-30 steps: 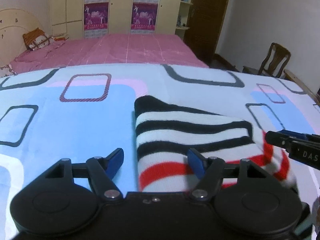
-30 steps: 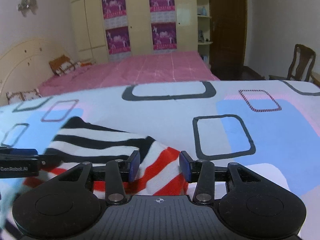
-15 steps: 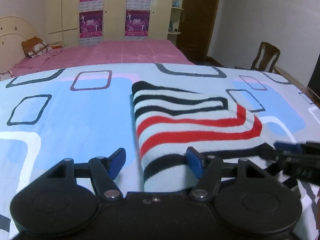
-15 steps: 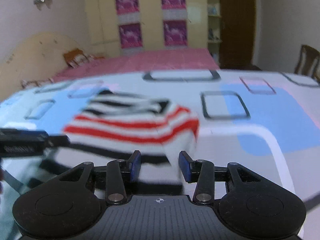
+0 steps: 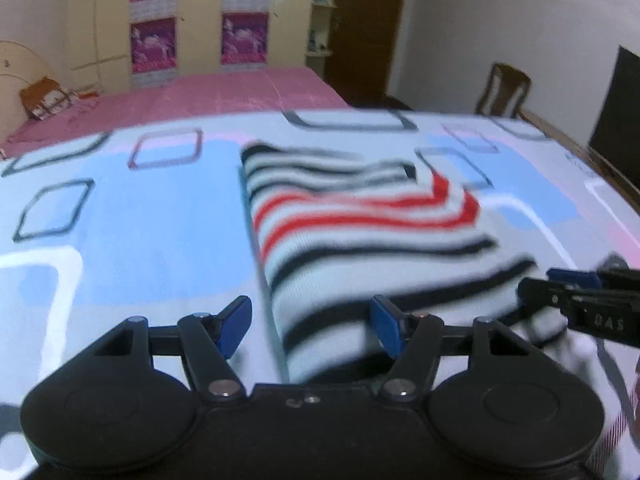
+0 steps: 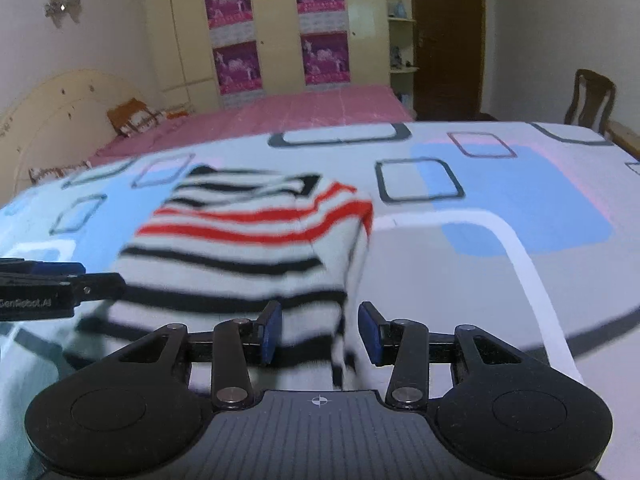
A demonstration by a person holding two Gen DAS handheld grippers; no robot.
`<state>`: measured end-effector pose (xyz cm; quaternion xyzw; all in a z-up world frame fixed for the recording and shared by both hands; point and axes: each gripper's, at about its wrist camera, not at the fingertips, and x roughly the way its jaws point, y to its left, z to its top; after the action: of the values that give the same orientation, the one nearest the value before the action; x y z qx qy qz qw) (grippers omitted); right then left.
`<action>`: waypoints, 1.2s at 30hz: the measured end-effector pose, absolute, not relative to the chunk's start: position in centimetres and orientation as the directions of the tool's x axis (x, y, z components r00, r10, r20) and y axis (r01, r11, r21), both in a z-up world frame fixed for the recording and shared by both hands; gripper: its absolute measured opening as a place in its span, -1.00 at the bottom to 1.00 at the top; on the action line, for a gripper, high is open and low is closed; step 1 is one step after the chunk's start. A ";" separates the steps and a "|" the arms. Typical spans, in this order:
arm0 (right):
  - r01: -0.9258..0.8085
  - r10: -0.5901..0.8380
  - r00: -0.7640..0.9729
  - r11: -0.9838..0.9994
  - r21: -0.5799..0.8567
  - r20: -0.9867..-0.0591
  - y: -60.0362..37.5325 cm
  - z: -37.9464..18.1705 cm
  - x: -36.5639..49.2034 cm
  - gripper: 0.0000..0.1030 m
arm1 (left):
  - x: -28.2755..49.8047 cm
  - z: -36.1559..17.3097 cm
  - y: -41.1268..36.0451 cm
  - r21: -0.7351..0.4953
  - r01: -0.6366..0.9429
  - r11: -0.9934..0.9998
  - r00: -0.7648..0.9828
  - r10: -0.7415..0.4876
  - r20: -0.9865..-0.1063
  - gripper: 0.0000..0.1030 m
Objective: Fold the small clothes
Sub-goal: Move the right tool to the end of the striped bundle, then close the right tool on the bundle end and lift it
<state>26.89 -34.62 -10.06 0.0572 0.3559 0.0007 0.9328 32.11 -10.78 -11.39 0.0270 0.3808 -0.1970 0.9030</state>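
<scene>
White knit with black and red stripes: the small garment (image 5: 360,232) lies folded on the patterned bedsheet (image 5: 120,232), black bands at its far and near ends, red bands across the middle. In the right wrist view the same garment (image 6: 248,248) sits left of centre, its right edge dropping in a soft fold toward the sheet (image 6: 500,280).

The left gripper (image 5: 311,324) is spread wide, its 2 blue-tipped fingers (image 5: 236,320) apart; the garment's near left corner lies between them, with no visible pinch. The right gripper (image 6: 318,332) is likewise parted, the garment's near right corner lying between its fingers (image 6: 270,330) without being squeezed. Each gripper also appears at the edge of the other's view, beside the garment's near edge.

Motion blur softens the cloth's near edge in both views.

Beyond the sheet: a pink bed (image 6: 300,112), a cream wardrobe bearing 4 purple posters (image 6: 320,56), a dark door (image 6: 444,32) and a wooden chair (image 6: 592,96).
</scene>
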 end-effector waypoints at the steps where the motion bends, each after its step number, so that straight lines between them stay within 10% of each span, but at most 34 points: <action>1: 0.054 0.021 0.732 0.995 0.089 -0.681 -34.5 -10.6 26.7 -0.16 | 32.0 -12.1 -10.8 -0.102 0.384 0.918 0.613 -0.336 -0.715 0.26; 16: 0.134 -0.001 0.647 0.985 0.112 -0.763 -35.0 -10.8 27.8 -0.15 | 33.2 -12.5 -9.9 -0.159 0.405 0.901 0.551 -0.379 -0.744 0.44; 32: 0.117 0.260 0.659 0.891 0.438 -0.705 -40.6 -11.7 35.6 -0.14 | 38.3 -12.1 -11.5 -0.273 0.326 0.905 0.527 -0.414 -0.742 0.68; 36: 0.123 0.282 0.660 0.874 0.470 -0.697 -41.6 -12.9 36.7 0.47 | 39.5 -13.1 -12.5 -0.290 0.328 0.899 0.502 -0.426 -0.753 0.82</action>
<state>36.66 -41.61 -12.90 0.2468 0.4101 0.0454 0.8768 39.50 -12.45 -13.06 -0.0548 0.4490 -0.2180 0.8648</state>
